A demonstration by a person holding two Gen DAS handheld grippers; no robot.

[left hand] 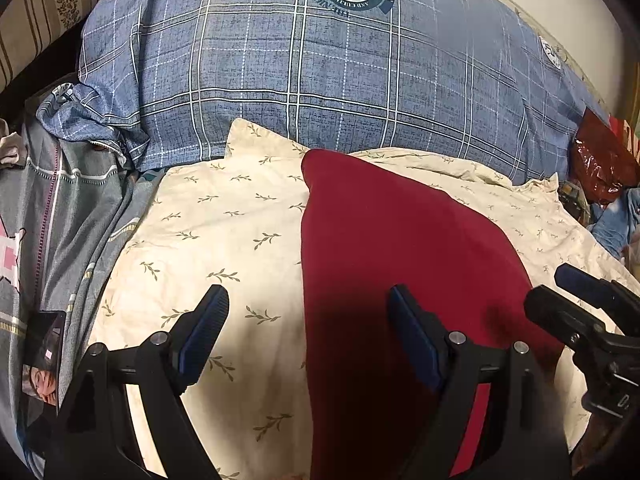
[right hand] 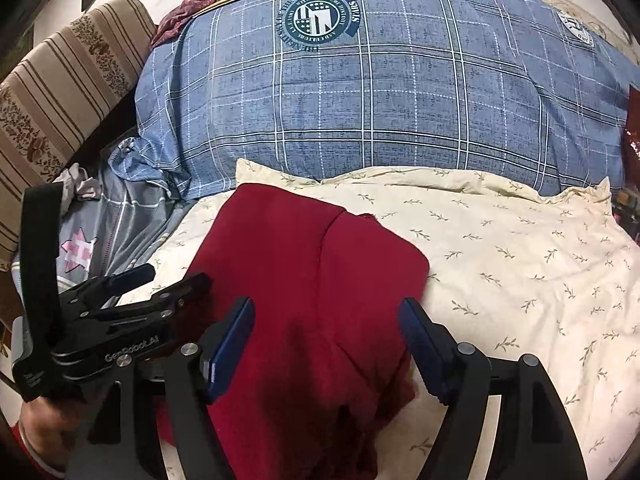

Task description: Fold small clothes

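Both pairs of fingers spread wide, my right gripper (right hand: 326, 344) straddles the red garment (right hand: 312, 280), running lengthwise ahead, nearer than my left gripper (left hand: 308, 324).

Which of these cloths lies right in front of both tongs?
The plain red garment, spread on the cream leaf-print sheet; the blue plaid quilt lies farther back.

A home bedroom: bed with leaf-print sheet (right hand: 500, 248) and plaid quilt (right hand: 400, 112) (striped sofa (right hand: 52, 96) alongside)
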